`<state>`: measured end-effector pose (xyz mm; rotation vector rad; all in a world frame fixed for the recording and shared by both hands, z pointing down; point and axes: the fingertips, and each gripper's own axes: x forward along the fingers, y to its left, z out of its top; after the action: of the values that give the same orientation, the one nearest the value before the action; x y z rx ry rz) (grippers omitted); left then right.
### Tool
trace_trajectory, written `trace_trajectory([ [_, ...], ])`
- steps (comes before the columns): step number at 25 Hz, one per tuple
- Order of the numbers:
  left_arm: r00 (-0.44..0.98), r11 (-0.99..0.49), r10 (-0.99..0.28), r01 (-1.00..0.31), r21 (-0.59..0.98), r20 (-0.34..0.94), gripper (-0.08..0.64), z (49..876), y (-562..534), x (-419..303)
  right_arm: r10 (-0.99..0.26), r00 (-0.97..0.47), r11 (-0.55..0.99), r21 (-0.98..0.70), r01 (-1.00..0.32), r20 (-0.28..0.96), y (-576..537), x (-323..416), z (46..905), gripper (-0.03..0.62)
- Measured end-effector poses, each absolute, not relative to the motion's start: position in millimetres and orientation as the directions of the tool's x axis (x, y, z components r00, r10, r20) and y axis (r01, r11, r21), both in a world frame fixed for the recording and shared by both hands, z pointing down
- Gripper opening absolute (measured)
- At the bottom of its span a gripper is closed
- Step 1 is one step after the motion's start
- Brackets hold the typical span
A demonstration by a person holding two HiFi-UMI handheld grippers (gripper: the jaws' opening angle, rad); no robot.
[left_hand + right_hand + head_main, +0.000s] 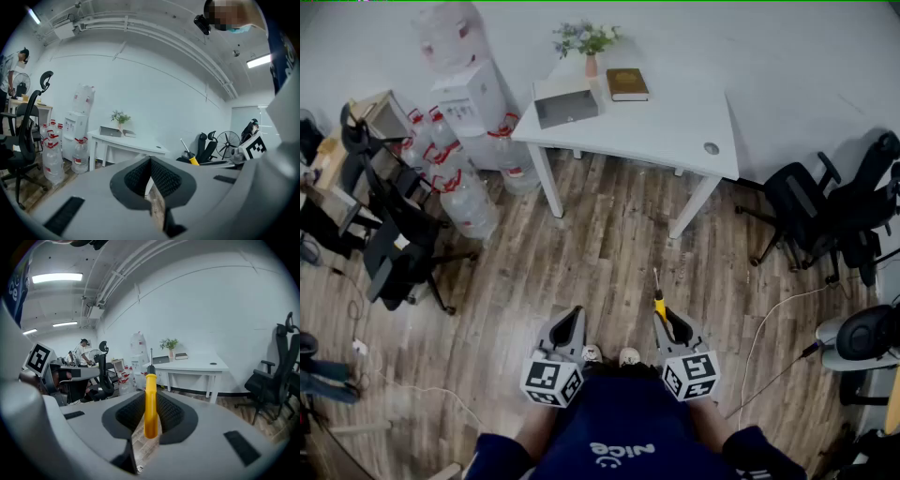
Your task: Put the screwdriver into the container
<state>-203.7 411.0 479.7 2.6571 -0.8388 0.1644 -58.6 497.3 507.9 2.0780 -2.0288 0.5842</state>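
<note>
Between the clenched jaws of the right gripper (668, 324), the screwdriver (150, 406) — likely light, rigid — is gripped by its yellow handle; the left gripper (151, 164) is closed on nothing.

I'm counting one table (656, 131), one grey container (565, 103), one book (627, 84), one flower vase (591, 64), one screwdriver (659, 302), plus left gripper (572, 317) and right gripper (666, 321): two.
</note>
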Motion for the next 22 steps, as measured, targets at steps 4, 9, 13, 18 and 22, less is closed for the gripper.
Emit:
trace_trajectory([
  [4,0.836,-0.779,-0.511,-0.549,0.303,0.2,0.017,475.8,410.8,-205.3,-0.918,0.002,-0.057,-0.127,-0.99,0.397,493.5,-61.4,503.9,0.092],
  [9,0.826,-0.768,-0.53,-0.563,0.305,0.19,0.017,475.9,402.1,-215.3,-0.925,0.003,-0.059,-0.135,-0.989,0.38,483.2,-65.7,501.9,0.092],
  [13,0.806,-0.746,-0.561,-0.591,0.307,0.19,0.017,479.3,385.6,-226.7,-0.938,-0.005,-0.059,-0.173,-0.983,0.347,470.5,-70.4,500.4,0.094],
  [18,0.81,-0.755,-0.555,-0.586,0.294,0.189,0.017,485.6,363.0,-234.8,-0.939,0.023,-0.084,-0.163,-0.983,0.342,453.8,-75.0,504.9,0.094],
  [22,0.811,-0.755,-0.549,-0.585,0.296,0.204,0.017,487.8,350.8,-233.0,-0.944,0.029,-0.084,-0.157,-0.984,0.328,440.2,-75.7,498.8,0.094],
])
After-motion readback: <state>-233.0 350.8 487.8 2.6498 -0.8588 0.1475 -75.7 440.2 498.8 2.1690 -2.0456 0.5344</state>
